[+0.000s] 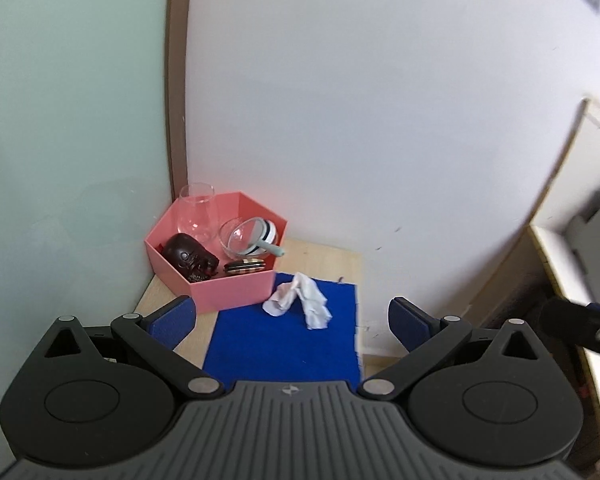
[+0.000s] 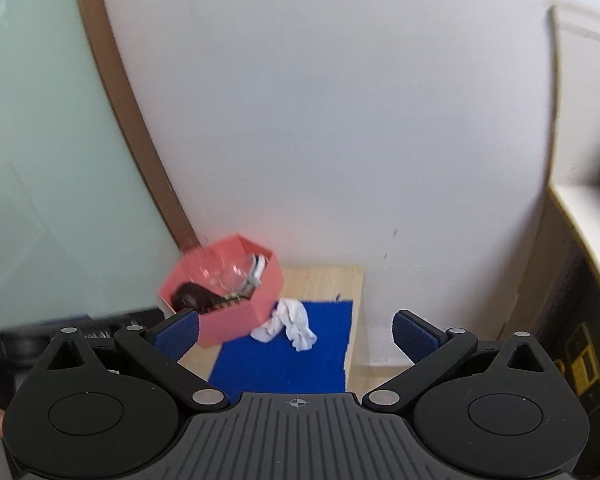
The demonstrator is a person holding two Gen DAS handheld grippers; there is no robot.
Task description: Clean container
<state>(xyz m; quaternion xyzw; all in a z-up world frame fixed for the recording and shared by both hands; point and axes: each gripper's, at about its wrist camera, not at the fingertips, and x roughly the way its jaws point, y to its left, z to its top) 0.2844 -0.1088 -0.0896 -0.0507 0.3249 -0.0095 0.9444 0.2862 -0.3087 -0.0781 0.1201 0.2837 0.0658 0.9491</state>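
Left wrist view shows the pink hexagonal box (image 1: 236,288) in the wall corner of the light wooden table (image 1: 324,258), packed with two clear glasses (image 1: 198,212), a dark carved figure (image 1: 190,258) and a magnifying glass (image 1: 256,236). Nothing looks emptied or wiped yet. Just beside the box, a crumpled white cloth (image 1: 300,300) lies on a blue mat (image 1: 284,344). Left gripper (image 1: 292,316) and right gripper (image 2: 296,334) both gape wide, holding nothing.

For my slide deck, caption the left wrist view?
Open left tool faces a pink hexagonal box of glasses and clutter, white cloth on blue mat.
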